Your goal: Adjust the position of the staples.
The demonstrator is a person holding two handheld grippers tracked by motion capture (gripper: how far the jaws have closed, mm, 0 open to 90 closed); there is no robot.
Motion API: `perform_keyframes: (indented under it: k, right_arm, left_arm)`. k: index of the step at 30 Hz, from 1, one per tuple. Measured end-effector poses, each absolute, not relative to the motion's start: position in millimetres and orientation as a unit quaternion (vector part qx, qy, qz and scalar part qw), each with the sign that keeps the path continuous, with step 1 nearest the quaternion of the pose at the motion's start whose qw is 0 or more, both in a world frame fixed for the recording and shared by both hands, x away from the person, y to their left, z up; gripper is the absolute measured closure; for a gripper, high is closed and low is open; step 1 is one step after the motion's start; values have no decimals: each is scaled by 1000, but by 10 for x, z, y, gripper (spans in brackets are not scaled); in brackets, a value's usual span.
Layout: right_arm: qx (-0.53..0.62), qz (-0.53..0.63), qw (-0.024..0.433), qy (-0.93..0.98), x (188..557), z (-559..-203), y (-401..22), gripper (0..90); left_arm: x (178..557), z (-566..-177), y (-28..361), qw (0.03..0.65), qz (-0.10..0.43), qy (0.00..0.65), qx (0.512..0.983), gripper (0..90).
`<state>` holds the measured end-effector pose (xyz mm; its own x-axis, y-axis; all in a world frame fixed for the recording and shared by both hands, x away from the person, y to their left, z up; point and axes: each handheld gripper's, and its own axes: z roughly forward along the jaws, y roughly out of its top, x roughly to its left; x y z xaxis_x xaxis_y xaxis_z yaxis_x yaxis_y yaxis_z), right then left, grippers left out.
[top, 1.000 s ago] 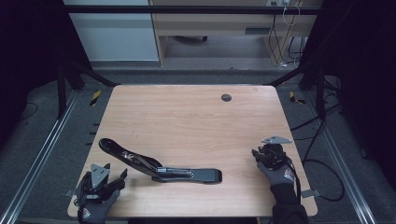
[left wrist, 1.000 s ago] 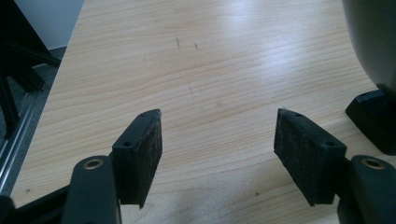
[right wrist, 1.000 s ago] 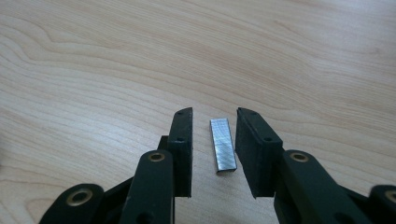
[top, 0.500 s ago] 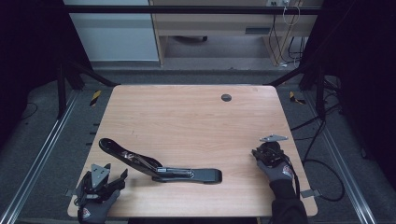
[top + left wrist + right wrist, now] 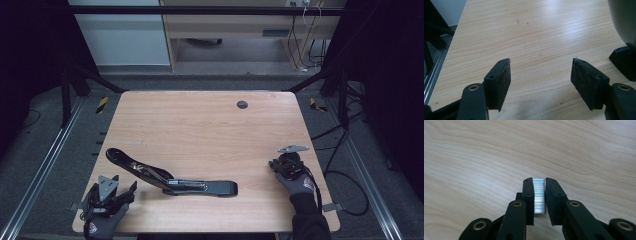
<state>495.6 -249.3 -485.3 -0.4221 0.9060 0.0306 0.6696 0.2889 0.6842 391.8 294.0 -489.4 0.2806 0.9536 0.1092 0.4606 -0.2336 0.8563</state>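
Note:
A black stapler [image 5: 170, 179] lies swung open on the wooden table [image 5: 200, 125], its arm stretched toward the left and its base toward the middle. My left gripper [image 5: 131, 188] rests at the front left corner, open, with bare wood between its pads [image 5: 500, 82]; a part of the stapler [image 5: 624, 32] shows at the right of the left gripper view. My right gripper [image 5: 274, 164] hovers low at the front right, shut on a silver strip of staples [image 5: 539, 196] pinched between its jaws.
A small dark round hole [image 5: 242, 104] sits in the table near the far edge. Metal rails [image 5: 45, 160] run along both sides, with cables [image 5: 345, 135] on the floor at the right. A cabinet [image 5: 125, 35] and desk stand beyond the table.
My right gripper has drawn slightly back toward the front edge of the table. The left gripper and the stapler have stayed put.

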Motion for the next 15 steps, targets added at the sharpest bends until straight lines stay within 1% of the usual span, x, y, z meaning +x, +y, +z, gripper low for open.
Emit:
perform_keyframes:
  k: [2,9,15]
  right_arm:
    - [487,322,180,792,4910,-4835,-2474,783]
    - [410,346,131,834,4735,-4802,-2362,782]
    - [389,334,119,850,4690,-4821,-2304,782]
  left_arm:
    - [3917,-4894,2937,368,335,497,711,316]
    - [3915,-4892,2929,366,336,495,713,317]
    - [3913,-4892,2927,365,336,494,714,318]
